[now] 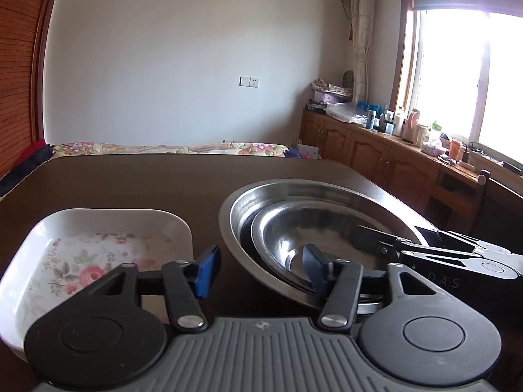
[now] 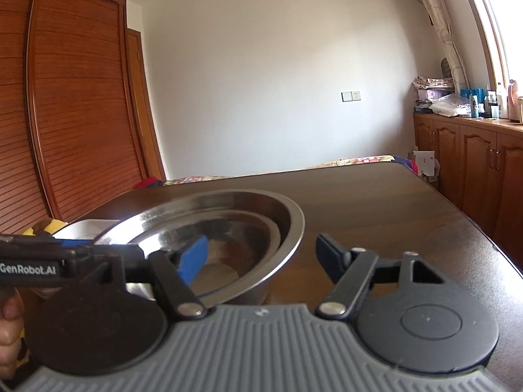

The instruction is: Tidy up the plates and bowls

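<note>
A large steel plate sits tilted on the dark table, with a smaller steel plate nested inside it. My left gripper is open and straddles the large plate's near-left rim, one finger inside and one outside. A white rectangular dish with a flower print lies to the left. In the right wrist view, my right gripper is open across the large steel plate's right rim, its left pad over the inner plate. The right gripper's fingers reach in from the right.
A bed with a floral cover lies past the table's far edge. Wooden cabinets topped with bottles run under the window at right. A slatted wardrobe stands at left. A person's hand holds the left gripper.
</note>
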`<act>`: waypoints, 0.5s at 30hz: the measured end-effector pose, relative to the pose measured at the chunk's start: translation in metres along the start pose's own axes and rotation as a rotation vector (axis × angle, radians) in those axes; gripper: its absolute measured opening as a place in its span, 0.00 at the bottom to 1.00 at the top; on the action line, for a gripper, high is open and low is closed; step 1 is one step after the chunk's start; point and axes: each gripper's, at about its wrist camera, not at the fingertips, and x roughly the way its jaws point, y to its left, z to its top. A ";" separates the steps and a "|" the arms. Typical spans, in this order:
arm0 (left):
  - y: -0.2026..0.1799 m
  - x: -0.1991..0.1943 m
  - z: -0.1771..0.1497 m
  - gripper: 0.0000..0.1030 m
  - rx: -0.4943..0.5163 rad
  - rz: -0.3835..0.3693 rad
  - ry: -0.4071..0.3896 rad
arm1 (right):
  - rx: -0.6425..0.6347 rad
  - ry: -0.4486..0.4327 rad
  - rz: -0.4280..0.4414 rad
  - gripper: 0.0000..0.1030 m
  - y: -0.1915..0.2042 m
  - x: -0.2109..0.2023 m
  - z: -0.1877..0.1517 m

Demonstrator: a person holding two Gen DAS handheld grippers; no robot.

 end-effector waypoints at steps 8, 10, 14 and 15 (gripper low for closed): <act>-0.003 -0.002 -0.001 0.42 0.021 0.005 0.000 | -0.007 -0.012 0.006 0.46 0.000 0.000 0.001; -0.003 -0.003 -0.003 0.41 0.018 0.010 -0.006 | -0.004 -0.013 0.003 0.43 -0.001 0.000 0.001; -0.004 -0.005 -0.002 0.41 0.017 0.018 -0.007 | 0.021 -0.004 -0.013 0.35 -0.002 0.000 0.003; -0.004 -0.005 -0.003 0.41 0.017 0.019 -0.006 | 0.025 -0.003 -0.014 0.33 -0.002 0.000 0.003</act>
